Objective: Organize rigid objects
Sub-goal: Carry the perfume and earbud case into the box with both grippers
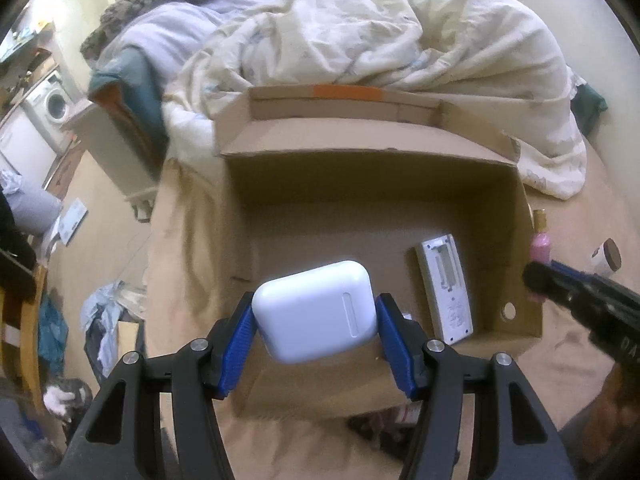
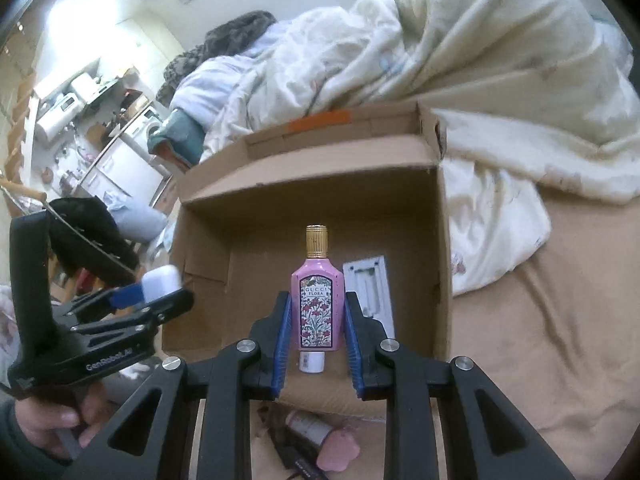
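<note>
My left gripper (image 1: 316,309) is shut on a white earbud case (image 1: 320,320), held over the near left part of an open cardboard box (image 1: 360,184) on the bed. In the right wrist view my right gripper (image 2: 318,297) is shut on an upright pink perfume bottle (image 2: 318,304) with a gold cap, above the box (image 2: 312,200). A white remote (image 1: 444,288) lies flat on the box floor at the right; it also shows behind the bottle as the remote (image 2: 370,284). The right gripper (image 1: 538,280) enters the left wrist view past the box's right wall.
A rumpled cream duvet (image 1: 400,40) lies behind the box. A jar with a brown lid (image 1: 606,258) stands on the tan bedcover at the right. A pink flower-capped bottle (image 2: 330,438) lies before the box. Floor clutter (image 1: 108,320) fills the left.
</note>
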A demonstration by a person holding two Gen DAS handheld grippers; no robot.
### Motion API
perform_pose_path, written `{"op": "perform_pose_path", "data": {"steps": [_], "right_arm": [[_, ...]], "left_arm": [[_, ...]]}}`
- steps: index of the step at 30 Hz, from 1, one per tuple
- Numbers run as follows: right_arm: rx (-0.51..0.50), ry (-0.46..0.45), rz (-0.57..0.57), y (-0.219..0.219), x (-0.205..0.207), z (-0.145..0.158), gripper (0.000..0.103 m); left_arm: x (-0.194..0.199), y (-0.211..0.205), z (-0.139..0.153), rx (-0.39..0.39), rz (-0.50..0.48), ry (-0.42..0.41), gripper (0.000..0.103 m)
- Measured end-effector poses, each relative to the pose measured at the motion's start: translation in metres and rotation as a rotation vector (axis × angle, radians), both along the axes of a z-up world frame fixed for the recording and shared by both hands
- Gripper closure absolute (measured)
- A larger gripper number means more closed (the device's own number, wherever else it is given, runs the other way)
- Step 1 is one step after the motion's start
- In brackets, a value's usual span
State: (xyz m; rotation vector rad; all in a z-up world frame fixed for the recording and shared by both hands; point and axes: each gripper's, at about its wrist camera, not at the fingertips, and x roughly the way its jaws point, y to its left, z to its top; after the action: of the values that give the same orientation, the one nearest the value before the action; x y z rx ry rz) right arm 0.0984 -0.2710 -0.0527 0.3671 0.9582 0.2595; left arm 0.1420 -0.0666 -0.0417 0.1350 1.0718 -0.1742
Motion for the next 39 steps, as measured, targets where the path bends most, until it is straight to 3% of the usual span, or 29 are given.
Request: {"op": "perform_pose_path", "data": {"steps": [4, 14, 29, 39], "right_arm": [[-0.014, 0.042, -0.006, 0.000, 0.006, -0.015, 0.076], [-0.049, 0.107, 0.046, 0.017, 0.010, -0.037, 0.076], [-0.076, 0.195, 0.022, 0.019, 0.018, -0.060, 0.076], [-0.083, 0.206, 0.018, 0.021, 0.019, -0.062, 0.076]], "left_arm": [[0.004, -0.003, -0.023, -0.038, 0.017, 0.041, 0.047], [0.006, -0.004, -0.055, 0.008, 0.011, 0.102, 0.047], [0.010, -0.006, -0.068, 0.054, -0.006, 0.127, 0.047], [0.009, -0.007, -0.072, 0.072, -0.013, 0.122, 0.047]]}}
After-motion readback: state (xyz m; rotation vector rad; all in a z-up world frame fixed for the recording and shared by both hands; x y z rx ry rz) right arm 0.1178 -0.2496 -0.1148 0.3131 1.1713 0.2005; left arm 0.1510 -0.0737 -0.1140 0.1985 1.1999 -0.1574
